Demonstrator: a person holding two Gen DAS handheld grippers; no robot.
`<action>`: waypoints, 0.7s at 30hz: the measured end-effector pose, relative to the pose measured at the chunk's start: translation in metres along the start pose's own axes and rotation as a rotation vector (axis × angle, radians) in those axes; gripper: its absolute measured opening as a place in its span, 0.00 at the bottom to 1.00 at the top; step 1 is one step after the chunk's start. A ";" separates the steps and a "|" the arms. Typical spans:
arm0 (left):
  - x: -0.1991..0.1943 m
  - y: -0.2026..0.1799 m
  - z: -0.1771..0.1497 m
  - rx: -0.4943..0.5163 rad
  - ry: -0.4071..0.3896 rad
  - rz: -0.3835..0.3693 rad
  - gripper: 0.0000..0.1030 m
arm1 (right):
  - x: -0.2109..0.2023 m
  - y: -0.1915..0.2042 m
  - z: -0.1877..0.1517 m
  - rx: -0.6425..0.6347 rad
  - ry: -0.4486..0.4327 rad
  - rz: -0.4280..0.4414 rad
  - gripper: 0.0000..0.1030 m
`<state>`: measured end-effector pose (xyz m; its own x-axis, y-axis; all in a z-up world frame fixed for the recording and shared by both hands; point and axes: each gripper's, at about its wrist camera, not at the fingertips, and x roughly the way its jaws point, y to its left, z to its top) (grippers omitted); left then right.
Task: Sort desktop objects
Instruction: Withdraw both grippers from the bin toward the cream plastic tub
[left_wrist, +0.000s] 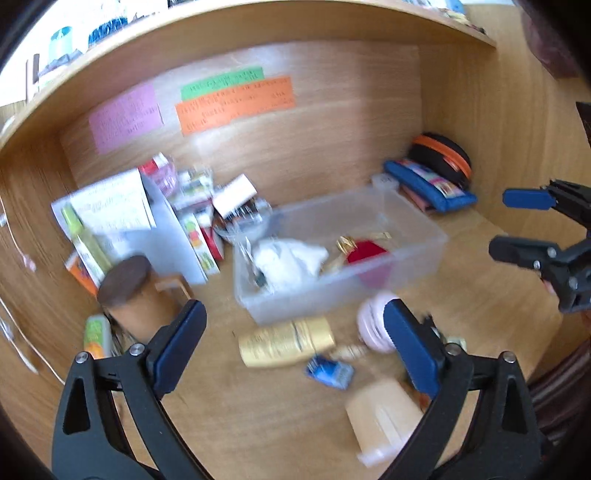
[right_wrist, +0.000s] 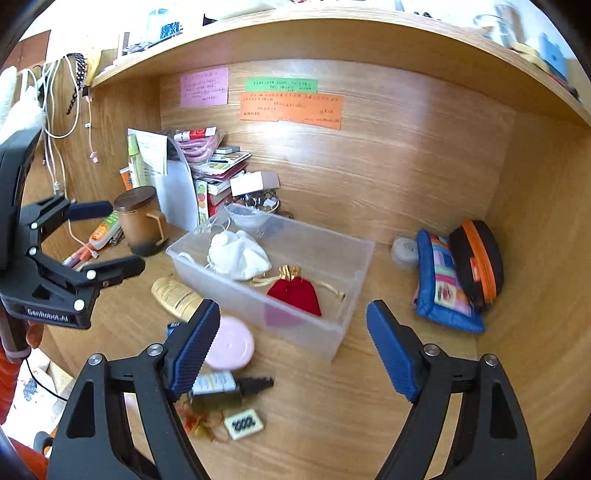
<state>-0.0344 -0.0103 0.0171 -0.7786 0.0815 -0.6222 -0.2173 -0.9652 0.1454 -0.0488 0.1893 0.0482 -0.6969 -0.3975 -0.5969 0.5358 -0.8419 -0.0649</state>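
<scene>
A clear plastic bin (left_wrist: 417, 254) (right_wrist: 332, 332) stands mid-desk holding a white pouch (left_wrist: 284, 262) (right_wrist: 238, 254) and a red pouch with gold trim (left_wrist: 364, 251) (right_wrist: 295, 291). In front of it lie a gold bottle (left_wrist: 286, 341) (right_wrist: 175, 297), a pink round case (left_wrist: 373, 325) (right_wrist: 231, 347), a small blue packet (left_wrist: 328, 371), a peach cup (left_wrist: 384, 417), a dark small bottle (right_wrist: 221, 387) and a patterned tile (right_wrist: 244, 424). My left gripper (left_wrist: 295, 350) (right_wrist: 110, 236) is open and empty above the gold bottle. My right gripper (right_wrist: 293, 347) (left_wrist: 513, 225) is open and empty before the bin.
A brown lidded mug (left_wrist: 133, 295) (right_wrist: 142, 221), stacked boxes and papers (right_wrist: 207, 173) stand at the back left. A blue pouch (right_wrist: 443, 284) (left_wrist: 428, 184) and a black-orange case (right_wrist: 480, 258) lie at the back right. Coloured notes (right_wrist: 291, 105) hang on the back wall.
</scene>
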 end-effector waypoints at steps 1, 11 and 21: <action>0.000 -0.003 -0.007 -0.002 0.013 -0.013 0.95 | -0.003 0.000 -0.006 0.004 0.001 0.007 0.77; 0.011 -0.034 -0.071 -0.097 0.141 -0.129 0.95 | 0.009 0.005 -0.072 0.076 0.091 0.061 0.77; 0.025 -0.040 -0.086 -0.218 0.180 -0.204 0.96 | 0.040 0.005 -0.109 0.151 0.174 0.126 0.68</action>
<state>0.0054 0.0085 -0.0706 -0.6115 0.2519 -0.7500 -0.2119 -0.9655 -0.1515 -0.0222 0.2088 -0.0635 -0.5296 -0.4452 -0.7221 0.5273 -0.8396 0.1309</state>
